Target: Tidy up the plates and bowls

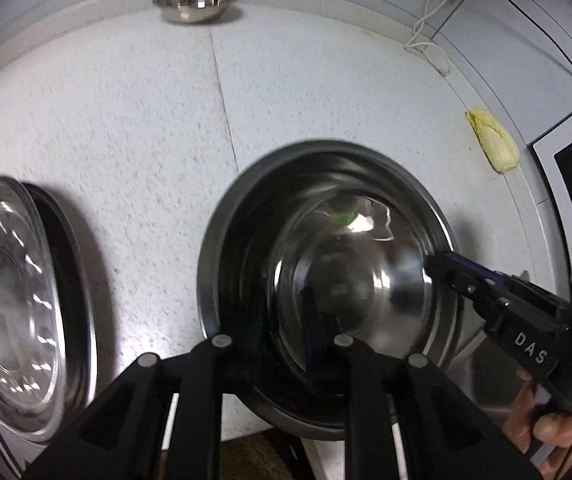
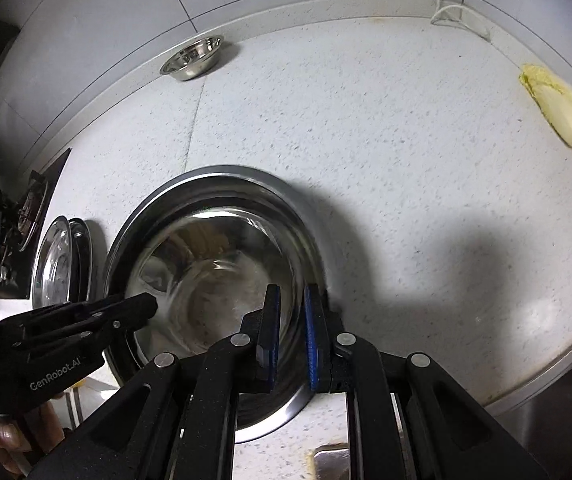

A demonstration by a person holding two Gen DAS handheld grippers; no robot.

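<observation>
Our right gripper (image 2: 290, 336) pinching the large round steel bowl's (image 2: 221, 240) rim at four o'clock, our left gripper (image 1: 281, 336) loosely straddling its near rim, speckled white countertop (image 2: 366, 128), small steel bowl (image 2: 191, 58) at eleven o'clock by the wall.

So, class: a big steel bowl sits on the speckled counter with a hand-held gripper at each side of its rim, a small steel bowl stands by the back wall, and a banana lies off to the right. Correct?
One slip: the yellow thing is a leafy cabbage, not a banana, as the right wrist view shows. The rest stands.
</observation>
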